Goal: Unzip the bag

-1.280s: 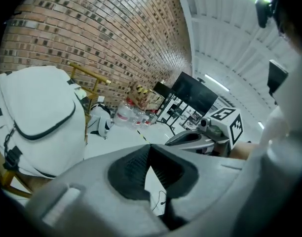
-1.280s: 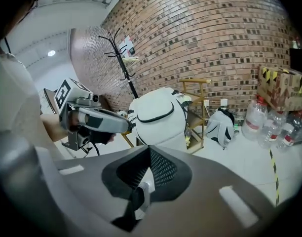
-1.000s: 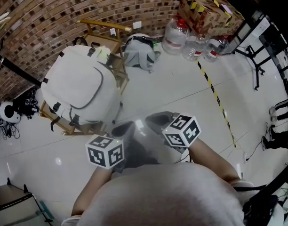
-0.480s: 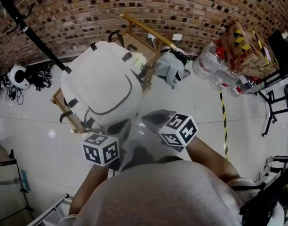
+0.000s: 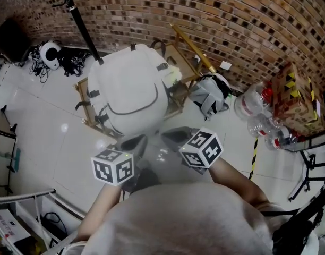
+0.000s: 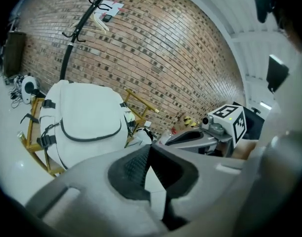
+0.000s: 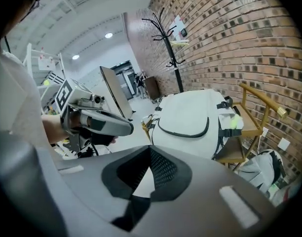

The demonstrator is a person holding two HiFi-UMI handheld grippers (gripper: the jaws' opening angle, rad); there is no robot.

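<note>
The white bag [image 5: 129, 92] sits on a wooden-framed surface [image 5: 190, 45] against the brick wall [image 5: 215, 9], at 12 o'clock from both tools and apart from them. The left tool [image 5: 134, 142] has its jaws closed tip to tip, gripping nothing. The right tool [image 5: 176, 135] is likewise closed and empty. A grey bag [image 5: 211, 95] lies at 3 o'clock of the white bag

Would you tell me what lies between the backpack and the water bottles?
The chair's frame and a small grey bag on the floor; the head view shows both.
</note>
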